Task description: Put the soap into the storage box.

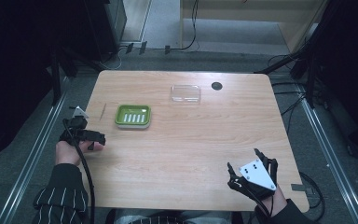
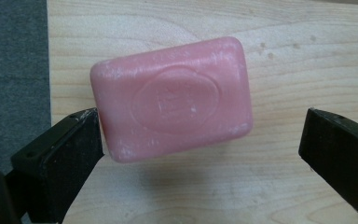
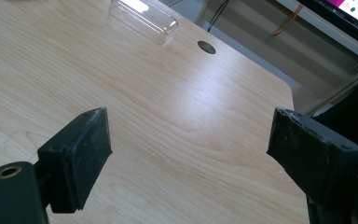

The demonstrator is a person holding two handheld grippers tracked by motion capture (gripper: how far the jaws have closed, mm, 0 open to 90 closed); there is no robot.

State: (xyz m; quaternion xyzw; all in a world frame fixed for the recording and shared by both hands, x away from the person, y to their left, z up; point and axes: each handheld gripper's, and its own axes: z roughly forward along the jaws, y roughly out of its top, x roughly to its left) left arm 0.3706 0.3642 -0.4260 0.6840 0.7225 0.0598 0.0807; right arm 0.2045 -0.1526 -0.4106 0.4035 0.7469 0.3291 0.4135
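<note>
Pink soap (image 2: 172,98) between spread jaws.

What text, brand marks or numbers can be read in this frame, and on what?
Nothing here reads clearly.
Pink soap bar: an embossed stamp inside a heart outline, too blurred and worn to read.
Screen at the top right corner of the right gripper view: small coloured marks, too small to read.

Overhead light is brightening the table (image 1: 182,135) while the surroundings are staying near black in the high view. Glare is washing across the wood in the right gripper view. The soap (image 2: 172,98) is casting a soft shadow below itself; jaws are looking slightly blurred.
</note>
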